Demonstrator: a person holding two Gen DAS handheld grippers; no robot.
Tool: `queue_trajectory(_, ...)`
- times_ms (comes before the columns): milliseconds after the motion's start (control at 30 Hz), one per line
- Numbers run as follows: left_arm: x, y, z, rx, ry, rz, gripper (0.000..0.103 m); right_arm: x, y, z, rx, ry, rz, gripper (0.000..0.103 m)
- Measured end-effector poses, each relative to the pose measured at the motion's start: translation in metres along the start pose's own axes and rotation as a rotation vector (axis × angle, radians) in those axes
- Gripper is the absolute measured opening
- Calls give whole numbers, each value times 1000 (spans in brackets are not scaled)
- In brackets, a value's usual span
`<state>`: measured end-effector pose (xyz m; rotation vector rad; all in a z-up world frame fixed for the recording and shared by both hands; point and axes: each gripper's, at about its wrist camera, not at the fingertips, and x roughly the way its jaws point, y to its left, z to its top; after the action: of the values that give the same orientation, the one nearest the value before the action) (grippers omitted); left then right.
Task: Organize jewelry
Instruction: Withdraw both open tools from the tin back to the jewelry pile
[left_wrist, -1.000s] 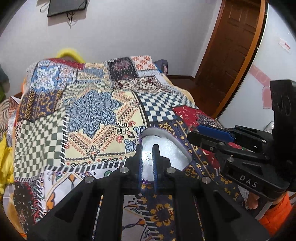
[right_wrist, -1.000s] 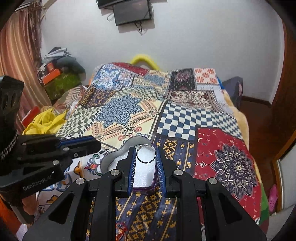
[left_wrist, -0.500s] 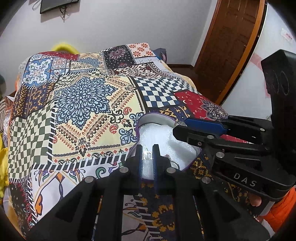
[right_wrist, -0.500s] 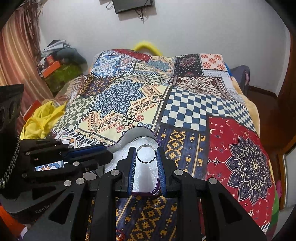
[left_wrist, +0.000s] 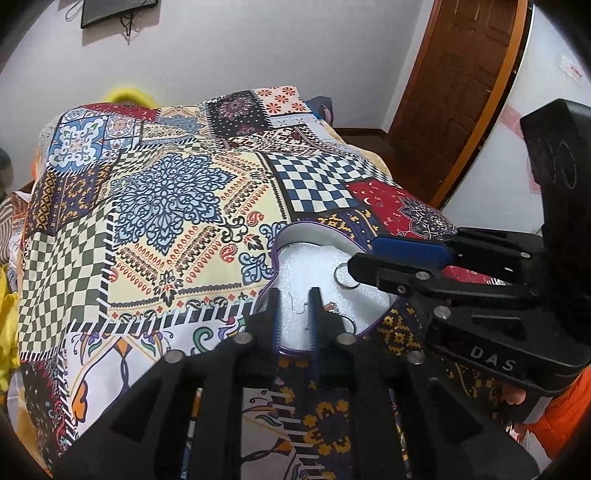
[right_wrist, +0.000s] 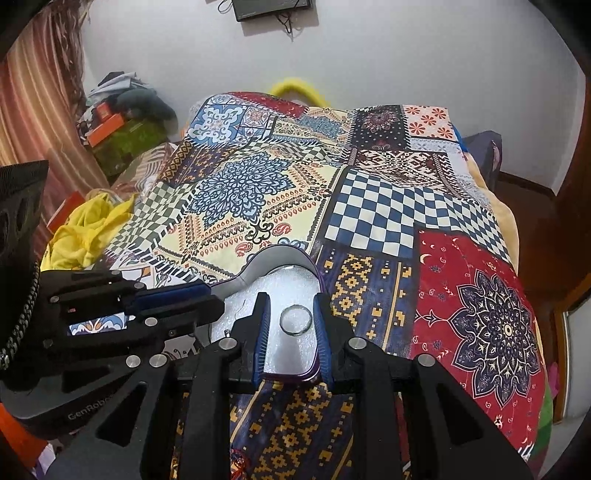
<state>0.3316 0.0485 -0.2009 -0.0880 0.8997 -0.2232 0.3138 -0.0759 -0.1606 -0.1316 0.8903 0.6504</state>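
Note:
A purple-rimmed, heart-shaped jewelry box (left_wrist: 295, 236) (right_wrist: 288, 258) with white foam lining lies open on the patchwork bedspread. A silver ring (right_wrist: 295, 320) (left_wrist: 341, 276) lies on the foam. My right gripper (right_wrist: 291, 325) is open over the box, its fingers either side of the ring without touching it. My left gripper (left_wrist: 294, 314) is open over the box's near edge, with a thin wire earring (left_wrist: 297, 306) lying on the foam between its fingers. More small pieces (left_wrist: 341, 317) lie beside it, partly hidden. The right gripper also shows in the left wrist view (left_wrist: 360, 258).
The box sits on a bed with a patchwork cover (right_wrist: 369, 206). Yellow cloth (right_wrist: 79, 236) and boxes (right_wrist: 110, 125) are piled at the left. A wooden door (left_wrist: 461, 92) stands at the right, and a screen hangs on the wall (right_wrist: 273, 7).
Both grippers lowered toward the box. The right gripper opened and the ring now lies on the foam. The left gripper's fingers spread apart, and the earring rests in the box.

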Motion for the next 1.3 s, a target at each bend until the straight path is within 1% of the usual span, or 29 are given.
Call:
queue_trajectory(67,-2,0,0,-2,-2,4,18,-2,1,0,-4,-4,-8,31)
queue_trajectory(267,-16,2,2,-12,-24,16,18,-16,4,0,-6,-30,-16,31)
queue_trajectory(500,-51,-6,4,-1,-79,35,18,-44,15,0,-44,-78,-60,32)
queue_trajectory(700,-85,-17,0,18,-124,51,19,-73,23,-5,-45,-122,-63,32)
queue_trajectory(800,-101,-24,-4,39,-149,71,24,-90,29,-10,-45,-147,-69,32)
queue_trajectory(867,-112,-29,-9,50,-164,72,30,-100,33,-14,-49,-163,-76,32)
queue_trajectory(1000,-130,-38,-17,67,-188,79,32,-118,38,-23,-54,-188,-92,33)
queue_trajectory(1067,-138,-43,-23,79,-197,87,33,-126,40,-29,-54,-199,-100,38)
queue_trajectory(1100,-140,-44,-26,82,-199,90,33,-129,40,-31,-51,-205,-102,39)
queue_trajectory(1200,-143,-45,-35,82,-192,84,37,-133,41,-41,-42,-209,-102,41)
queue_trajectory(1300,-138,-45,-45,80,-166,80,37,-128,38,-52,-33,-184,-123,41)
